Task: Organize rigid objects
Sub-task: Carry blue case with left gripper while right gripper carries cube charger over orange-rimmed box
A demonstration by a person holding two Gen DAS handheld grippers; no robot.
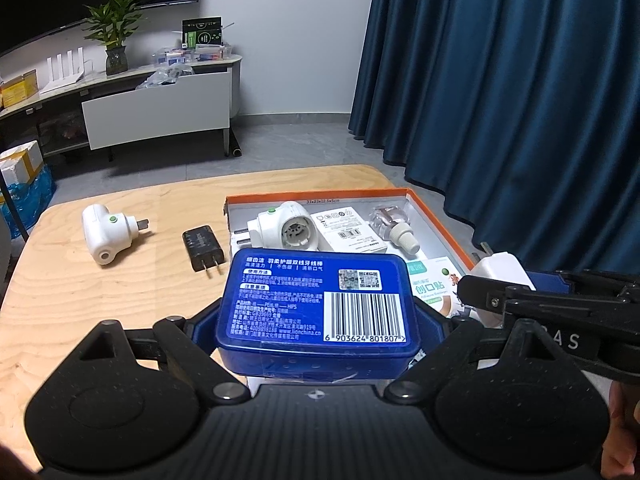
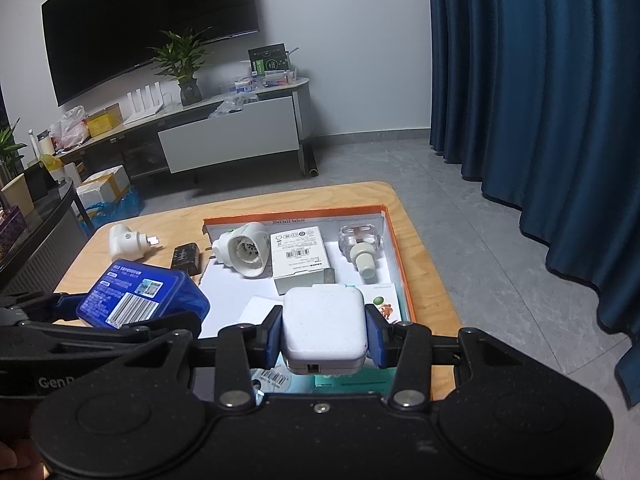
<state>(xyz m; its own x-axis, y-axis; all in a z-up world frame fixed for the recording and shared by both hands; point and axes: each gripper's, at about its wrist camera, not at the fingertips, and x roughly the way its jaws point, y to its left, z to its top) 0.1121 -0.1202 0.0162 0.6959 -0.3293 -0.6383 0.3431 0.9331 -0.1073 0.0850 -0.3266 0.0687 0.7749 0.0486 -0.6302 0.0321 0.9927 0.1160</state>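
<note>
Currently: left gripper [image 1: 318,320] pinches a blue floss-pick box [image 1: 316,304] across its width, held above the near edge of the wooden table [image 1: 80,300]. Right gripper [image 2: 325,332] clamps a white charger [image 2: 325,326] over the orange-rimmed tray [image 2: 394,248]. On the table beside the tray: white plug-in heater [image 1: 106,232], black adapter [image 1: 202,246].
</note>
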